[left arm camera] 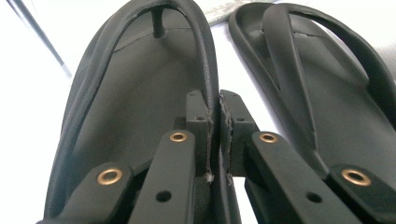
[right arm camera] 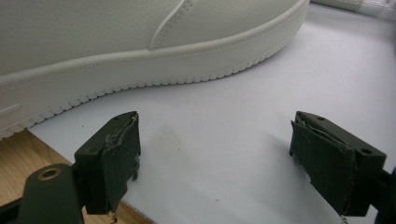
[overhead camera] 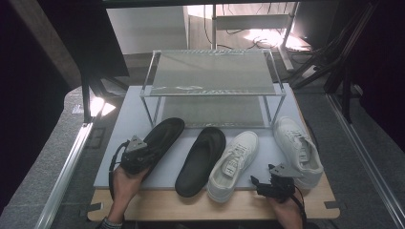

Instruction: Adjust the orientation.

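Note:
Two black flip-flops lie on the grey mat (overhead camera: 143,114). My left gripper (overhead camera: 149,149) is shut on the strap of the left flip-flop (overhead camera: 167,131); in the left gripper view the jaws (left arm camera: 218,121) pinch the strap's right arm just above the footbed (left arm camera: 140,93). The second flip-flop (overhead camera: 201,160) (left arm camera: 327,93) lies right beside it. Two white sneakers follow to the right, one in the middle (overhead camera: 235,164) and one at the far right (overhead camera: 298,148). My right gripper (overhead camera: 261,183) (right arm camera: 224,158) hangs open between them over the mat's front edge. Nothing sits between its pads, and a sneaker's sole (right arm camera: 140,70) lies just ahead.
A two-tier shoe rack (overhead camera: 212,71) with clear shelves stands at the back of the mat, both shelves bare. A wooden board (overhead camera: 215,205) shows under the mat's front edge. Dark metal frames and rails flank the table on both sides.

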The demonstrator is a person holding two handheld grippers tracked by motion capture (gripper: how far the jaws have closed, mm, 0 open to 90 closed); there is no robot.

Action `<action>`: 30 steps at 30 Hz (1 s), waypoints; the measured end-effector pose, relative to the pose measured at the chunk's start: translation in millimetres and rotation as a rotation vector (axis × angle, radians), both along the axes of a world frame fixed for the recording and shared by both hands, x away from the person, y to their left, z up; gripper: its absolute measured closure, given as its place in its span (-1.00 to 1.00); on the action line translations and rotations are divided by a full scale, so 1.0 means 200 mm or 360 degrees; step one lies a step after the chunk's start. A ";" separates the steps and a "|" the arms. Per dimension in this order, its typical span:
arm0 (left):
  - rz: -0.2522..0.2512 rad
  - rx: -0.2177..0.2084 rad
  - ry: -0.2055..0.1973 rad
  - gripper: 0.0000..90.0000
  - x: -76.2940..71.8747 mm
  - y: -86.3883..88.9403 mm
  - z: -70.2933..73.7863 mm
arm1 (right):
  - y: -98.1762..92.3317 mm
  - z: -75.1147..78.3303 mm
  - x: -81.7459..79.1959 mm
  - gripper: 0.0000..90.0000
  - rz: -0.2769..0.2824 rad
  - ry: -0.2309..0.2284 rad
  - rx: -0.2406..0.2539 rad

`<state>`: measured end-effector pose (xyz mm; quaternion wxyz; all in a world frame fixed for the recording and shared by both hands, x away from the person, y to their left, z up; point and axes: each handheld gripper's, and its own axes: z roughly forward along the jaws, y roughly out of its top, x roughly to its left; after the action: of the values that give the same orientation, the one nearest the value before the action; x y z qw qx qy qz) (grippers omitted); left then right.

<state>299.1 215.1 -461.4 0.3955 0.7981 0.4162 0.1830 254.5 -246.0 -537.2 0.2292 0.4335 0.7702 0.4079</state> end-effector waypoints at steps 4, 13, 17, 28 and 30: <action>0.0012 -0.0003 -0.0003 0.85 0.04 -0.04 -0.01 | 0.00 0.00 0.00 -0.64 0.0000 0.0000 0.0000; 0.0069 0.0001 -0.0025 0.86 0.16 -0.12 -0.03 | 0.00 0.00 0.00 -0.64 0.0001 0.0000 0.0001; 0.0098 0.0004 -0.0042 0.85 0.22 -0.15 -0.04 | 0.00 0.00 0.00 -0.64 0.0001 0.0000 0.0001; 0.0170 0.0048 -0.0057 0.85 0.37 -0.26 -0.05 | 0.00 0.00 0.00 -0.64 0.0002 0.0001 0.0003; 0.0191 0.0048 -0.0057 0.85 0.40 -0.27 -0.06 | 0.00 0.00 0.00 -0.64 0.0002 0.0001 0.0004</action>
<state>380.1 160.9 -473.3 0.3791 0.7741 0.4533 0.2270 254.5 -246.2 -537.2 0.2283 0.4334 0.7700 0.4088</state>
